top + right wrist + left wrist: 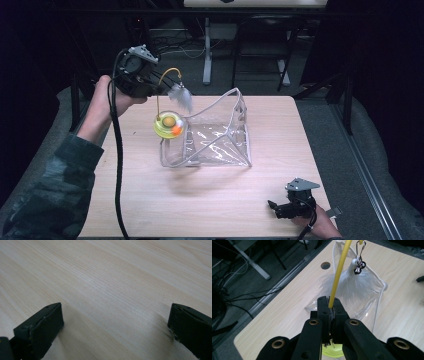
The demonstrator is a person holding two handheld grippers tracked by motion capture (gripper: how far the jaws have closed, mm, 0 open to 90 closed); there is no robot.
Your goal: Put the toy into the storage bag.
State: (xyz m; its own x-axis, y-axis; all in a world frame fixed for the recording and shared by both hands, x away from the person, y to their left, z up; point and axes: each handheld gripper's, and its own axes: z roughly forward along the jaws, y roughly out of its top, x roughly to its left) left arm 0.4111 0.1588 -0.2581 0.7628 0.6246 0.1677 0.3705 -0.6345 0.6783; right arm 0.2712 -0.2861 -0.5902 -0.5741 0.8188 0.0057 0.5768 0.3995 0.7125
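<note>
Yellow bendy wand [338, 275] of a cat teaser toy, white feather tuft [352, 283] clipped at its tip, pinched tight in left gripper [329, 305], jaws clamped on the stem. Round yellow-green base [169, 125] hanging at the near-left rim of the clear plastic pouch [220, 142]. Right gripper [115, 322] down on the pale wooden table [200, 200], jaws spread wide, holding nothing.

Handheld grippers, pair, with operator's sleeve

Left gripper [150, 86] and right gripper [280, 207]: black bodies, grey three-cornered top plates, brass-ringed screw holes, trailing black cable [119, 165]; camouflage sleeve [55, 195].
</note>
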